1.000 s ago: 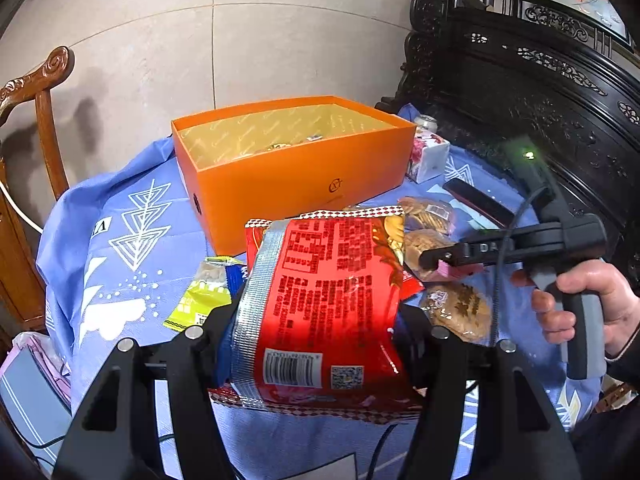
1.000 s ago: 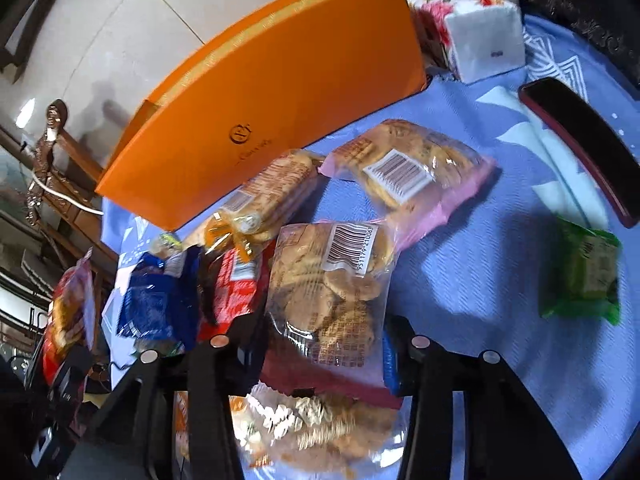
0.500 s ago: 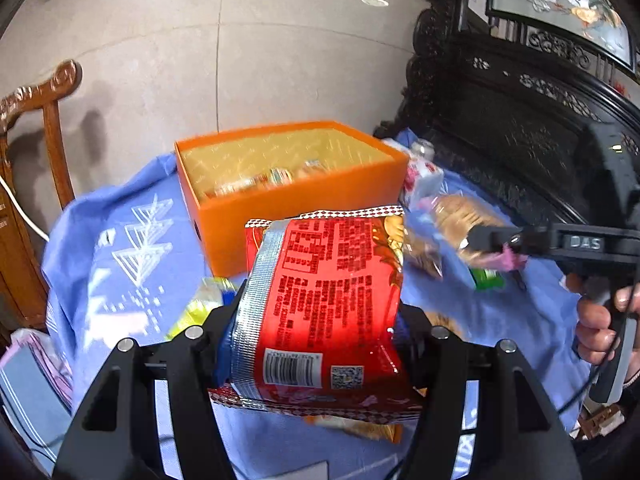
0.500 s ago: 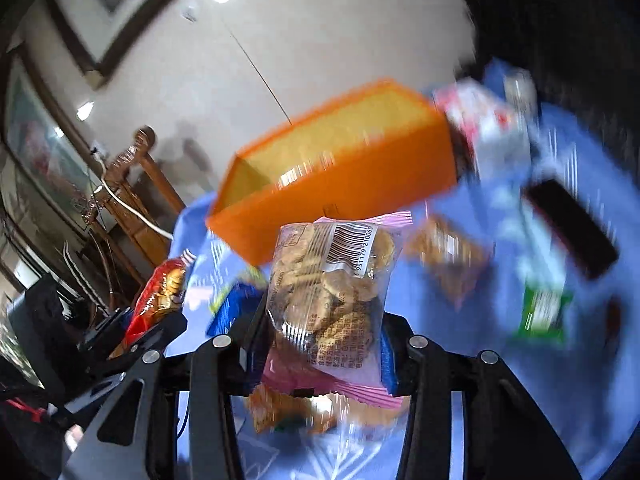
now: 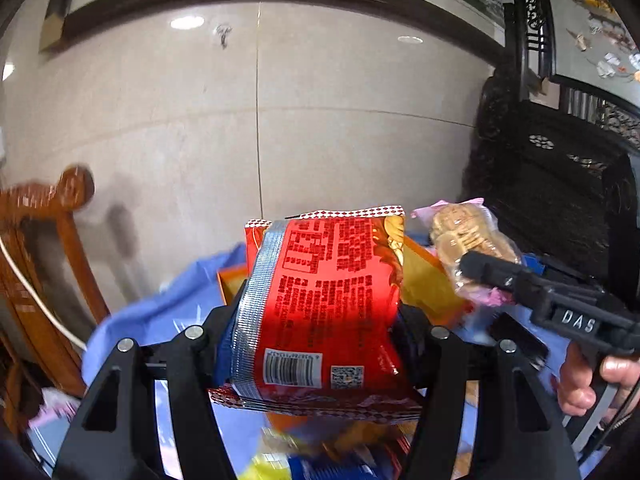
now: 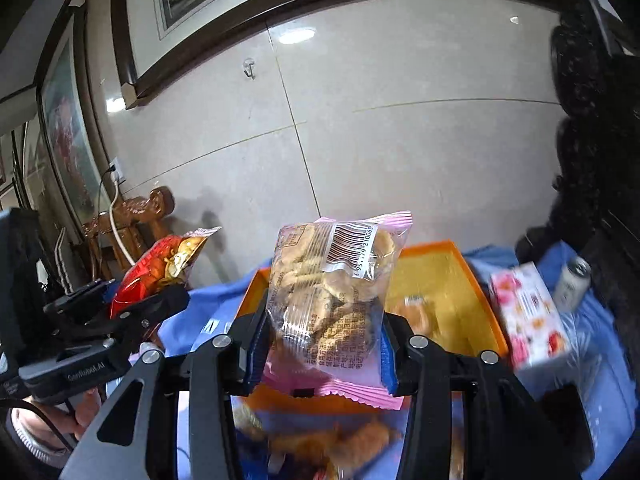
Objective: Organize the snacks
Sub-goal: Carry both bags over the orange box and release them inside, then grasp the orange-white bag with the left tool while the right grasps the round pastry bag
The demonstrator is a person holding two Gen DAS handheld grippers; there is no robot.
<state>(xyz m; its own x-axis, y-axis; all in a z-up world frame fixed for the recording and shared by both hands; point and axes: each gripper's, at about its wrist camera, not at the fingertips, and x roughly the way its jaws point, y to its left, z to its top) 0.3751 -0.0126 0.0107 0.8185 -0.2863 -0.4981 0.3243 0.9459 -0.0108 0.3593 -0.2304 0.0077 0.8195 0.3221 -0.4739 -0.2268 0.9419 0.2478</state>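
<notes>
My left gripper [image 5: 316, 344] is shut on a red snack bag [image 5: 324, 304] and holds it high above the table. It also shows in the right wrist view [image 6: 160, 268]. My right gripper [image 6: 324, 344] is shut on a clear cookie packet with pink ends [image 6: 328, 292], raised in front of the open orange box [image 6: 472, 280]. From the left wrist view the cookie packet [image 5: 468, 240] hangs to the right, over the box [image 5: 428, 284]. Some snacks lie inside the box.
A blue cloth [image 5: 160, 312] covers the table. A floral tissue box [image 6: 528, 320] and a can [image 6: 572, 280] stand right of the orange box. More snack packets lie blurred below the grippers [image 6: 340, 444]. A wooden chair [image 5: 48, 240] is left; dark carved furniture [image 5: 560, 184] right.
Both grippers have lifted their packets well above the table and tilted up toward the wall. The right gripper's cookie packet has come closer to the orange box.
</notes>
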